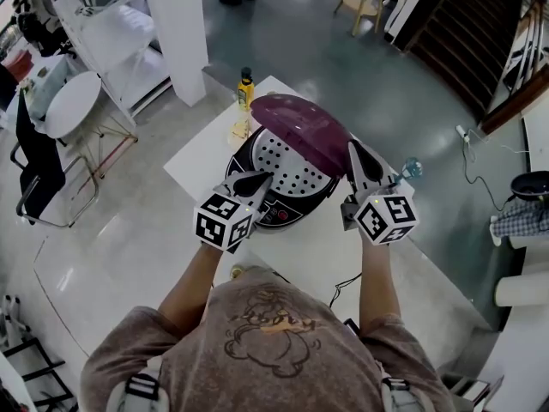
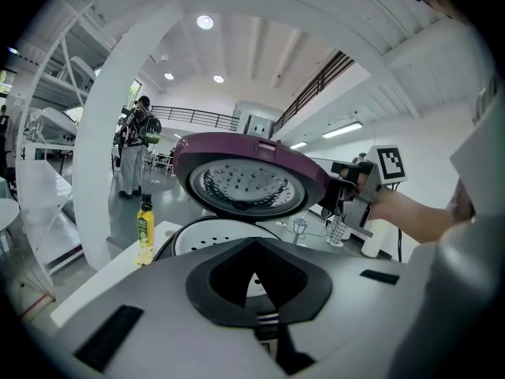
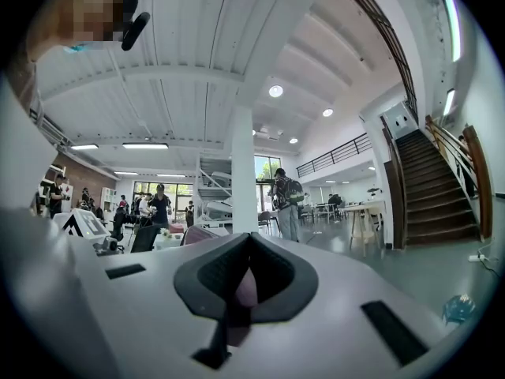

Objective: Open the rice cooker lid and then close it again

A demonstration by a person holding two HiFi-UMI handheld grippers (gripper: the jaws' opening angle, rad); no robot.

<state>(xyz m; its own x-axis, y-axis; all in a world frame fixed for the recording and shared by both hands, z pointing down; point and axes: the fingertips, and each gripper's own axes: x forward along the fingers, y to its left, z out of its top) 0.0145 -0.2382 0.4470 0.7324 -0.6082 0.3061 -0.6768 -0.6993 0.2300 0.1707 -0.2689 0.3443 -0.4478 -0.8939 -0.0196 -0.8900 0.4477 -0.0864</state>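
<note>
- As the head view looks steeply down, a round white side table [image 1: 73,101] stands at upper left, well apart from the white table [image 1: 193,157] that carries the task's things.
- Left gripper [image 1: 262,178]: left of centre. Its tongs are together, with nothing between them. The tips lie over the front rim of the rice cooker [image 1: 279,213]; whether they touch it cannot be told.
- Yellow bottle [image 1: 245,88]: upright near the table's far edge, just above and to the left of the cooker in the frame.
- Rice cooker: centre of frame, standing on the white table. A white perforated tray [image 1: 287,166] shows inside the open pot.
- Lid [image 1: 309,127]: purple, part-open. It is raised at its near edge and tilted over the far right of the pot. In the left gripper view its holed underside faces the camera.
- Right gripper [image 1: 351,146]: right of centre, tongs together, tips at the lid's right edge. In its own view a purple sliver shows through the opening behind the closed tips; whether the lid is pinched cannot be told.
- Dark staircase [image 1: 467,33]: upper right of the frame.
</note>
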